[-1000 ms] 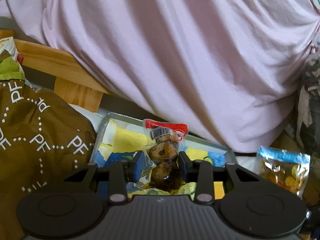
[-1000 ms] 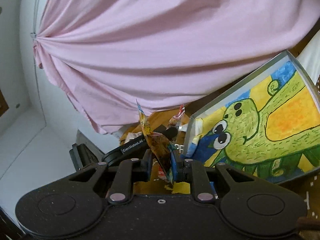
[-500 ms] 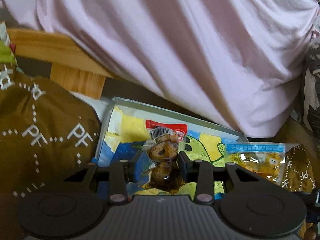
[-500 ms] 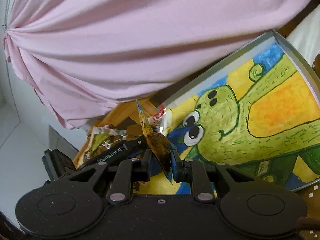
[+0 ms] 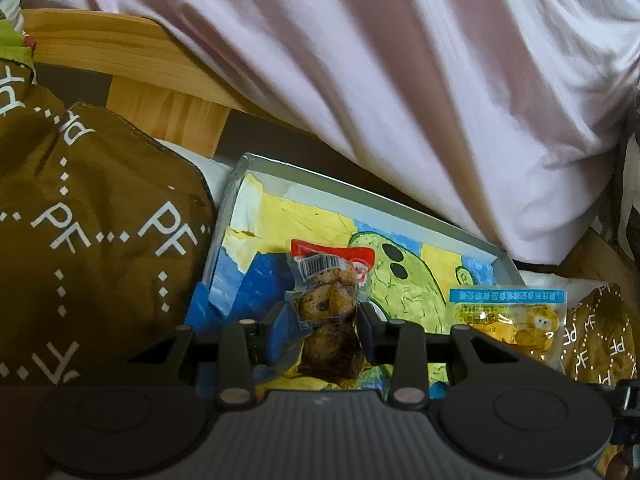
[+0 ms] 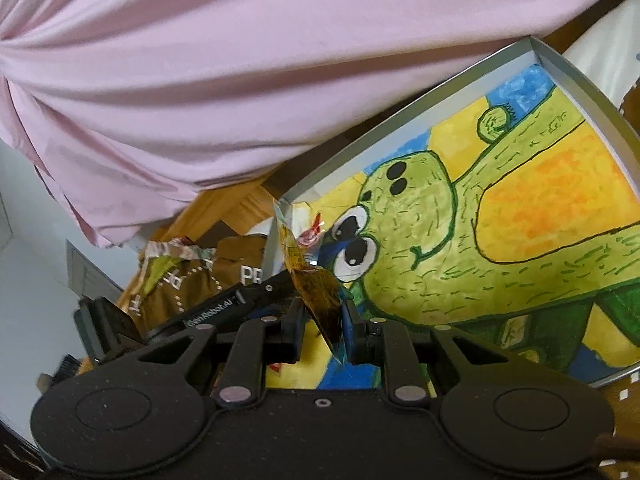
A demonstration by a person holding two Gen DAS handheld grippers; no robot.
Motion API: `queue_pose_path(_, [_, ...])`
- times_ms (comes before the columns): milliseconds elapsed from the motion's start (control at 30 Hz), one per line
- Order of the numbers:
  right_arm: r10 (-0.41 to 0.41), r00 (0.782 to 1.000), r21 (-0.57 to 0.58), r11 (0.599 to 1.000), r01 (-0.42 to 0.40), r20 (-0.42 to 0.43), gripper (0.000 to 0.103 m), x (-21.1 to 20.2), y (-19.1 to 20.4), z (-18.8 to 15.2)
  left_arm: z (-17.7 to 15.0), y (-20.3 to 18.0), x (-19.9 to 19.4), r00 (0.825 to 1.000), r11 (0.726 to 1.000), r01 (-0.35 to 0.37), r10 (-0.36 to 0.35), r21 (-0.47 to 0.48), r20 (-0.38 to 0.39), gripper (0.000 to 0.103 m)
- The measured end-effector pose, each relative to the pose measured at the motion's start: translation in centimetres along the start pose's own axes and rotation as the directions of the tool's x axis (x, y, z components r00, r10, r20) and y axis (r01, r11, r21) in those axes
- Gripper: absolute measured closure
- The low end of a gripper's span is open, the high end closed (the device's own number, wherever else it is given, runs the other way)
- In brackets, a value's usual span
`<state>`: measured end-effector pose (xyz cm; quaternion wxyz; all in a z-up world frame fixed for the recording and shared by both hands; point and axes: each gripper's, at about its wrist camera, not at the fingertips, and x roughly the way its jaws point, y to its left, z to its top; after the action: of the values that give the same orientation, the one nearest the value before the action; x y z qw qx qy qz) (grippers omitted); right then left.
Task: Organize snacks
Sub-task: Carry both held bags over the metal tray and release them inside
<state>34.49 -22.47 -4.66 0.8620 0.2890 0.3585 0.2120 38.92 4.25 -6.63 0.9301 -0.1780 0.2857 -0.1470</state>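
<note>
Tray point(image 5: 400, 208), painted with a green cartoon, serves as the collecting place, judging by the task. Above its near end, the left gripper point(image 5: 324, 320) has jaws clamped on a red-topped pack point(image 5: 326, 292); to that side, the right gripper point(image 6: 322, 316) grips a blue-topped pack point(image 5: 508, 314), both evidently carried for deposit.

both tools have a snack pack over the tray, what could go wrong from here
The right tool grips its yellow snack pack edge-on by a thin part of the film, so it may slip or twist out early.

The two tools are close together: the left tool shows just beside the right one in the right wrist view, so they could knock while lowering.

The left tool's red-topped snack pack hangs near the tray corner and might land on the rim.
</note>
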Motion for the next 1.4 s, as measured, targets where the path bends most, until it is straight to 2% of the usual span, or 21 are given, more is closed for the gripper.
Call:
queue_pose_path(167, [-0.021,1.0,-0.007,1.0,0.021,0.007,0.082,0.0,-0.2,0.0,-0.4,-0.4,0.3,1.0,1.0,0.021,-0.021,0.011,0.002,0.062])
queue_pose_path(333, [-0.042,0.999,-0.018,0.999,0.042,0.016,0.082,-0.1,-0.4,0.0,-0.9,-0.7,1.0,1.0,1.0,0.008,-0.007,0.025,-0.021,0.061])
queue_pose_path(500, [-0.124,0.992,-0.108,0.986,0.126,0.032,0.08,-0.2,0.3,-0.2,-1.2,-0.8,1.3,1.0,1.0,0.004,-0.004,0.01,-0.031,0.06])
queue_pose_path(567, [-0.165,0.985,-0.16,0.972,0.169,0.042,0.074,-0.2,0.9,-0.4,-1.2,-0.8,1.1,1.0,1.0,0.006,-0.005,0.003,-0.027,0.047])
queue_pose_path(633, [-0.18,0.983,-0.213,0.959,0.185,0.045,0.069,-0.2,1.4,-0.8,-1.2,-0.9,1.0,0.999,1.0,0.013,-0.013,-0.004,-0.032,0.044])
queue_pose_path(700, [-0.19,0.98,-0.259,0.945,0.198,0.055,0.059,-0.4,2.0,-1.1,-1.1,-0.9,0.6,0.999,1.0,0.01,-0.011,-0.012,-0.038,0.04])
queue_pose_path(733, [-0.189,0.98,-0.272,0.942,0.197,0.056,0.051,-0.5,2.1,-1.2,-1.0,-1.0,0.3,0.999,1.0,0.011,-0.012,-0.018,-0.038,0.038])
queue_pose_path(767, [-0.193,0.98,-0.284,0.938,0.2,0.053,0.041,-0.7,2.3,-1.4,-0.8,-1.1,-0.2,1.0,1.0,0.006,-0.007,-0.025,-0.031,0.027])
queue_pose_path(800, [-0.197,0.979,-0.298,0.933,0.203,0.051,0.037,-0.9,2.5,-1.7,-0.7,-1.2,-0.7,1.0,0.999,-0.011,0.011,-0.032,-0.016,0.017])
queue_pose_path(867, [-0.199,0.979,-0.333,0.921,0.204,0.049,0.028,-1.5,2.8,-2.3,-0.3,-1.5,-1.8,0.999,0.999,-0.036,0.036,-0.034,0.011,0.015])
queue_pose_path(933, [-0.204,0.978,-0.357,0.91,0.208,0.051,0.024,-2.0,3.1,-2.8,0.3,-2.0,-2.7,0.999,0.999,-0.041,0.041,-0.029,0.017,0.013])
queue_pose_path(1033, [-0.195,0.98,-0.346,0.917,0.2,0.05,0.016,-3.3,3.5,-3.6,0.9,-3.0,-4.5,0.998,0.998,-0.06,0.06,-0.017,0.035,0.006])
queue_pose_path(1167, [-0.204,0.975,-0.376,0.899,0.224,0.094,0.003,-5.0,5.0,-4.6,1.4,-4.9,-7.2,0.994,0.995,-0.097,0.094,0.034,0.061,0.001])
queue_pose_path(1400, [-0.206,0.96,-0.41,0.872,0.269,0.191,0.001,-8.9,7.6,-6.8,0.4,-8.3,-13.0,0.985,0.984,-0.144,0.132,0.108,0.108,0.0])
